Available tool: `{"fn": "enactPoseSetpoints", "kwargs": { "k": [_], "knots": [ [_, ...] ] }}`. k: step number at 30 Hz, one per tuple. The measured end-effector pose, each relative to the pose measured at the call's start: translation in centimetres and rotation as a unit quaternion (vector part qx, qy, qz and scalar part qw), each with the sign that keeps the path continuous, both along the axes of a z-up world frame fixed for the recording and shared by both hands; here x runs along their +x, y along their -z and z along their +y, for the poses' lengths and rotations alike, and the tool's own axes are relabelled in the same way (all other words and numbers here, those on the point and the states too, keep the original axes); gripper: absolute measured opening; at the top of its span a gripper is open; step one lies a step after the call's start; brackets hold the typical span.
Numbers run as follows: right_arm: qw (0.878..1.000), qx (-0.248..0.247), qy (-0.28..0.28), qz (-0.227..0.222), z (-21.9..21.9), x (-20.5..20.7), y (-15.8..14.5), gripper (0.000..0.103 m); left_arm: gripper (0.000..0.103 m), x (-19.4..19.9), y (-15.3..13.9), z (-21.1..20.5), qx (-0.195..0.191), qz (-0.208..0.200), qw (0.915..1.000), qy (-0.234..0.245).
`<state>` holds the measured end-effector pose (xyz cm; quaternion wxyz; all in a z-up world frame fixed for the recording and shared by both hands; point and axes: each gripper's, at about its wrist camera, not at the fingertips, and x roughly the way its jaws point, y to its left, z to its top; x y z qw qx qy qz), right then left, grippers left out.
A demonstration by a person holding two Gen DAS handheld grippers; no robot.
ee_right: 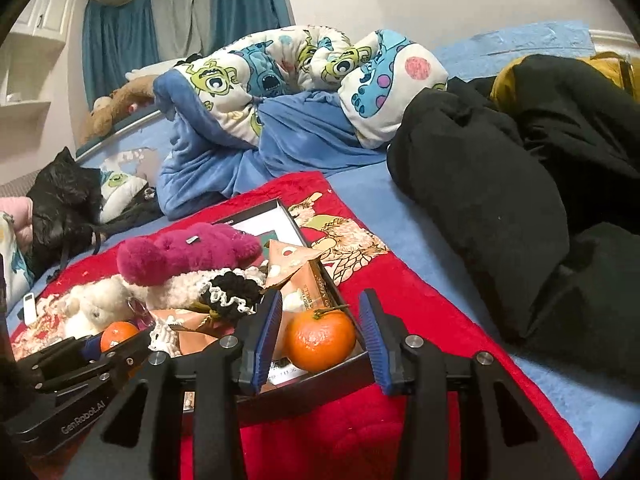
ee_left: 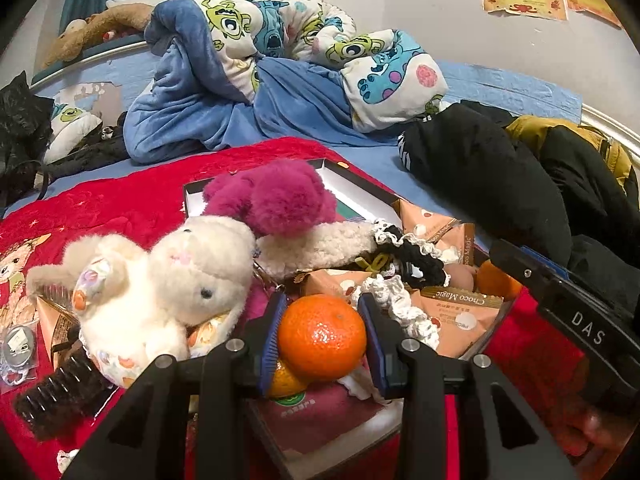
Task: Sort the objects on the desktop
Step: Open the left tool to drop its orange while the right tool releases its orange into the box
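My left gripper (ee_left: 322,308) is shut on a mandarin (ee_left: 322,336), both blue pads against its sides, above a second mandarin (ee_left: 282,384). It hovers over the near end of a shallow dark box (ee_left: 256,185) crowded with a white plush rabbit (ee_left: 168,288), a magenta plush (ee_left: 276,196), a black-and-white lace scrunchie (ee_left: 412,256) and Choco Magic snack packets (ee_left: 460,308). My right gripper (ee_right: 321,300) stands open around another mandarin (ee_right: 321,340) that rests in the box's near right corner (ee_right: 340,380), narrow gaps on both sides.
The box lies on a red blanket (ee_right: 400,292) on a bed. Black clothes (ee_right: 500,184) are piled on the right, a blue monster quilt (ee_right: 280,80) behind. A black hair clip (ee_left: 60,396) and a bagged badge (ee_left: 18,344) lie left of the rabbit.
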<state>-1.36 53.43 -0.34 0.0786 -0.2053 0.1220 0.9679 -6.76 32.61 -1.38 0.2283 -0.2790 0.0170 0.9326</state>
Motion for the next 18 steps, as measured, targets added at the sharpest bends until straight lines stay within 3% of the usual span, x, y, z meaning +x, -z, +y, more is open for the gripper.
{"fn": "enactPoseSetpoints", "kwargs": {
  "k": [5,9,10,11,16,18],
  "knots": [
    [1.000,-0.009,0.002,0.012,0.3,0.4,-0.1,0.042,0.038,-0.1,0.0,0.0,-0.004,0.002,1.0000,-0.002],
    [1.000,-0.015,0.004,0.023,0.5,0.7,-0.2,0.057,0.040,0.0,0.0,-0.2,0.001,0.003,1.0000,-0.006],
    [1.000,-0.016,0.003,0.026,0.6,0.8,-0.3,0.063,0.048,0.1,0.0,-0.3,0.003,0.004,1.0000,-0.007],
    [0.999,-0.019,0.004,0.029,0.7,0.8,-0.3,0.067,0.064,0.1,0.0,-0.3,0.004,0.006,0.9999,-0.009],
    [0.999,-0.032,0.015,0.038,1.2,1.2,-0.3,0.101,0.094,0.5,-0.2,-0.1,0.006,0.014,0.9998,0.009],
    [0.998,-0.046,0.020,0.041,1.8,1.4,-0.2,0.103,0.103,0.9,-0.3,0.2,-0.003,0.021,0.9997,0.012]
  ]
}}
